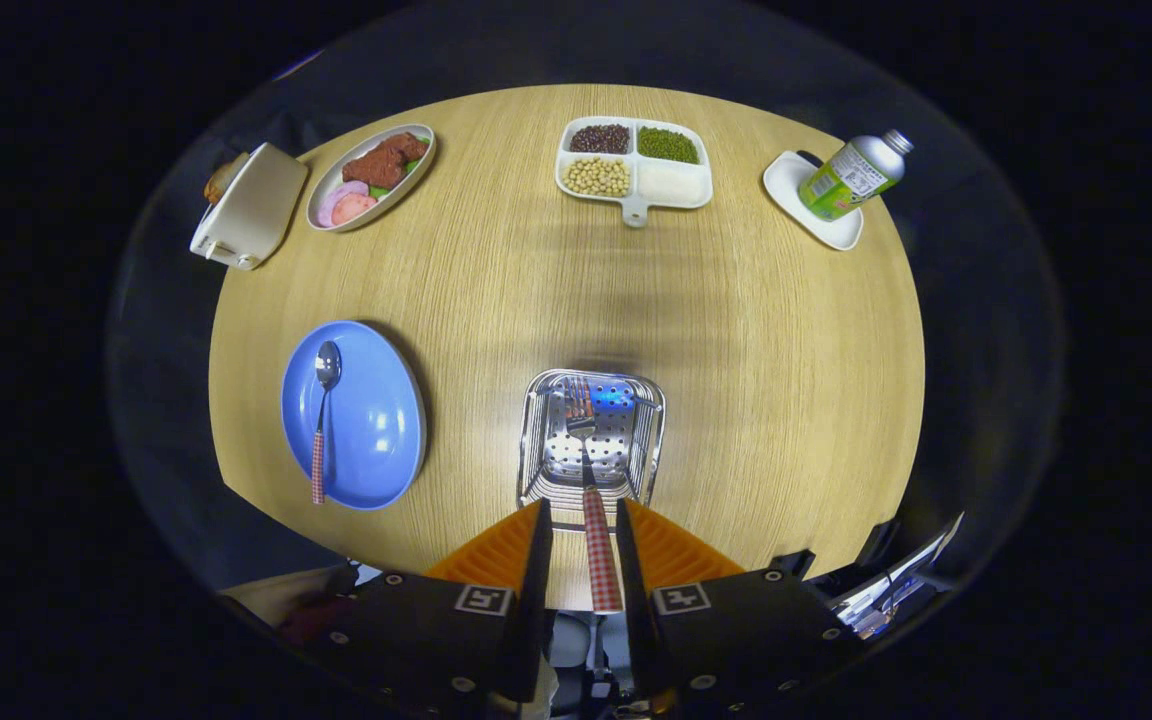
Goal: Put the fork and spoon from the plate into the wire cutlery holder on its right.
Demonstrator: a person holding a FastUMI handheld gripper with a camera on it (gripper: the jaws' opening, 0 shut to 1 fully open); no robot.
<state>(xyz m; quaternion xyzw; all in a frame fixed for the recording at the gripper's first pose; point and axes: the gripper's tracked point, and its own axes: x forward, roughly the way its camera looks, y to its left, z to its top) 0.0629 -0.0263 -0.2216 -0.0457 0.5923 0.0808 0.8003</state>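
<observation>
The fork (596, 520), with a red-checked handle, stands with its tines down inside the wire cutlery holder (591, 440). Its handle rises back between my fingers. My gripper (584, 530) hovers just above the holder's near rim, its jaws a little apart. A clear gap shows between the left finger (526, 550) and the handle, which lies close to the right finger (646, 550). The spoon (322, 420), also red-checked at the handle, lies on the blue plate (376, 430) to the left of the holder.
At the table's far side stand a divided white dish of beans (634, 165), an oval dish of food (371, 175), a white lidded box (251, 205) and a bottle (851, 175) lying on a small white plate (796, 185). The round wooden table's near edge lies just under my fingers.
</observation>
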